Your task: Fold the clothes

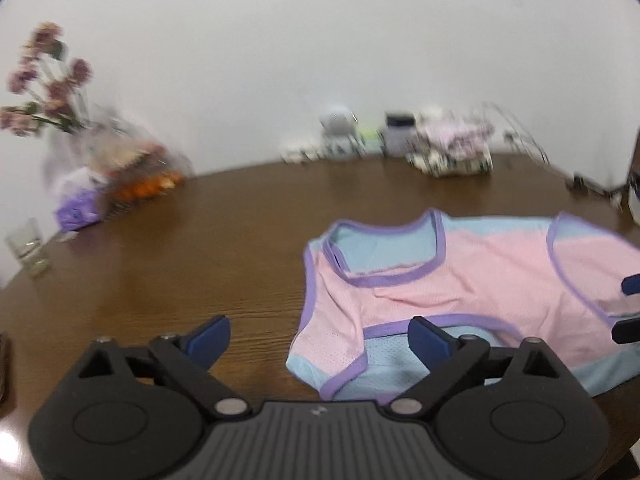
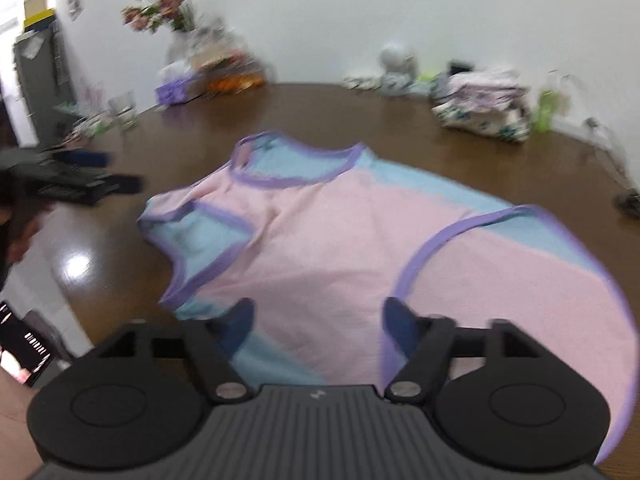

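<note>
A pink and light-blue sleeveless top with purple trim [image 1: 472, 280] lies spread flat on the brown wooden table [image 1: 200, 248]; it fills the middle of the right wrist view [image 2: 340, 240]. My left gripper [image 1: 320, 334] is open and empty, at the top's left edge above one armhole. My right gripper [image 2: 318, 320] is open and empty, just above the top's near hem. In the right wrist view the left gripper [image 2: 116, 172] shows at the left. In the left wrist view the right gripper's fingers [image 1: 630, 308] show at the right edge.
At the table's far edge stand a flower vase [image 2: 176, 20], a purple packet [image 2: 172, 92], orange items [image 2: 236, 80], a glass [image 2: 122, 110], a small white device [image 2: 396, 60] and a pile of folded patterned clothes [image 2: 484, 104]. A phone [image 2: 24, 352] is at the lower left.
</note>
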The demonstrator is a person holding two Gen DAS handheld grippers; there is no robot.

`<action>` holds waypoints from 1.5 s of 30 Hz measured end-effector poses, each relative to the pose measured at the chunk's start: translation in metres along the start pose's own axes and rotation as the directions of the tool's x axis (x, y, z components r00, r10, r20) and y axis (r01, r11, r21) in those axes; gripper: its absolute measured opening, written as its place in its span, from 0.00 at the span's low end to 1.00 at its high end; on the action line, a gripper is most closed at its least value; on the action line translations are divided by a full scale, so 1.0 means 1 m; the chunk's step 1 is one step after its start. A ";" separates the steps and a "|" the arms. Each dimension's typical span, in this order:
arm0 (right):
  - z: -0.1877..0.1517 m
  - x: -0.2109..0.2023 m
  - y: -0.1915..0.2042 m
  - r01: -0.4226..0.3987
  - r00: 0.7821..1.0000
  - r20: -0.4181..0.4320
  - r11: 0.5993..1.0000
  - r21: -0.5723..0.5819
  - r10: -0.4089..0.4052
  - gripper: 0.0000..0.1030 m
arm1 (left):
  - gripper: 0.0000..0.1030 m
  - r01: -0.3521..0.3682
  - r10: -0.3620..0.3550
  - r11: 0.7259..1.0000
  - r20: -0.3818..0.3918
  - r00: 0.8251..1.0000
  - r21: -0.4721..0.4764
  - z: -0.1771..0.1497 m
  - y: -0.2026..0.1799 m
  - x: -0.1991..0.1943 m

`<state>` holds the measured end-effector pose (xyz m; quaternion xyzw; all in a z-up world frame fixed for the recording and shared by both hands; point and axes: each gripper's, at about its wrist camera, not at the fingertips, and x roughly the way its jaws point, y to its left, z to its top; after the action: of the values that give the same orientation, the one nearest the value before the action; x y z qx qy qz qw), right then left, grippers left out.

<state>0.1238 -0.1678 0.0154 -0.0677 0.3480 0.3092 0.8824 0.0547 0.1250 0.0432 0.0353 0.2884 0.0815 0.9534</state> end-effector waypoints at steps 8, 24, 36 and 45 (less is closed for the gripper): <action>-0.011 -0.012 -0.024 0.115 0.993 -0.034 0.981 0.155 -0.111 1.00 | 0.99 0.009 -0.014 0.990 -0.033 0.999 -0.137 -0.046 -0.018 -0.031; -0.043 -0.041 -0.001 0.275 0.960 0.012 0.947 0.165 -0.281 1.00 | 0.99 0.084 -0.088 0.989 -0.024 0.996 -0.120 -0.067 -0.047 -0.057; -0.058 -0.055 -0.011 0.213 0.977 -0.026 0.953 0.217 -0.212 1.00 | 0.99 0.088 -0.091 0.991 -0.021 0.996 -0.096 -0.072 -0.059 -0.071; -0.065 -0.057 -0.012 0.219 0.976 -0.041 0.946 0.240 -0.216 1.00 | 0.99 0.087 -0.090 0.991 -0.034 0.995 -0.100 -0.074 -0.062 -0.070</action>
<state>0.0617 -0.2268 0.0031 0.0007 0.3797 0.1646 0.9103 -0.0351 0.0528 0.0129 -0.0260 0.3035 0.0539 0.9510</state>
